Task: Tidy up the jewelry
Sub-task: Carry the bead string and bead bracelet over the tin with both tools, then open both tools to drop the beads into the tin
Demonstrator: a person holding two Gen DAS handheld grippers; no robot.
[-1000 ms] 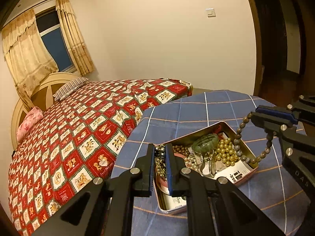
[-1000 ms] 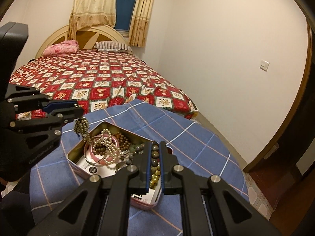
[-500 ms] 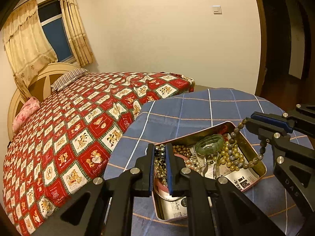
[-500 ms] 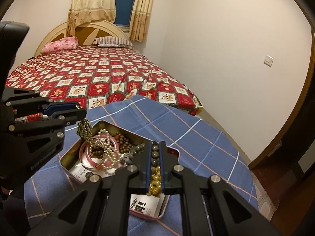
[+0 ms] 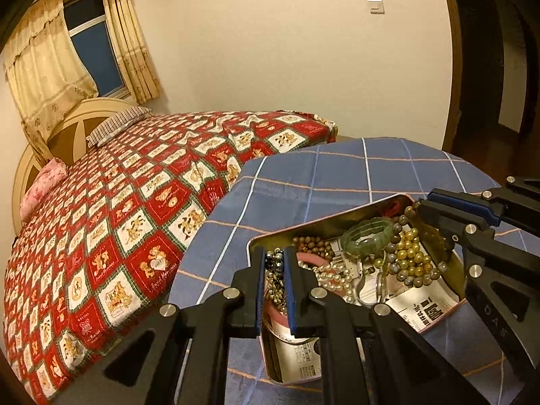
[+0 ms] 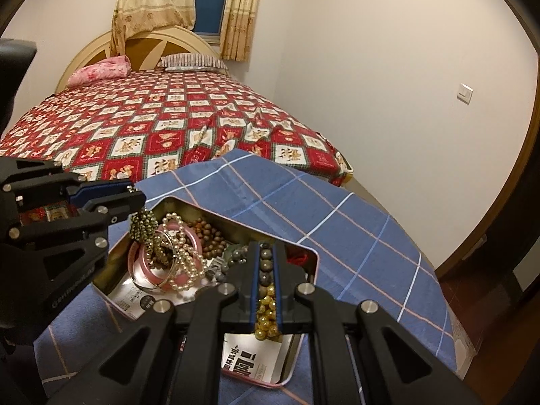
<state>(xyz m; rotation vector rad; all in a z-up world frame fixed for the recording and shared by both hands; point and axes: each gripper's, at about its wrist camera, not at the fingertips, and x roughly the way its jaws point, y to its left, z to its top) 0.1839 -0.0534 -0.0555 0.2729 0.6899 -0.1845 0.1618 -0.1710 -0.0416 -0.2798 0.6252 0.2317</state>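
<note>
An open metal tin (image 5: 324, 222) (image 6: 314, 256) sits on the blue checked table and holds several bead bracelets. My left gripper (image 5: 274, 256) (image 6: 136, 199) is shut on a dark metallic bead strand (image 5: 275, 280) (image 6: 143, 226) that hangs into the tin's left end. My right gripper (image 6: 266, 249) (image 5: 423, 202) is shut on a grey-brown bead bracelet (image 6: 265, 266) (image 5: 401, 266) that hangs into the tin's right end over gold beads (image 5: 410, 256). A green jade bracelet (image 5: 366, 236), a pearl strand (image 6: 184, 253) and a pink bangle (image 6: 158, 273) lie inside.
The round table carries a blue checked cloth (image 5: 337, 172) (image 6: 337, 216). A bed with a red patterned quilt (image 5: 135, 195) (image 6: 168, 128) stands right behind it. Printed paper (image 5: 422, 307) lines the tin's floor. A doorway (image 5: 489, 67) lies to the right.
Both grippers have sunk lower toward the tin, each with its bead strand. The strands now hang deeper among the jewelry inside.
</note>
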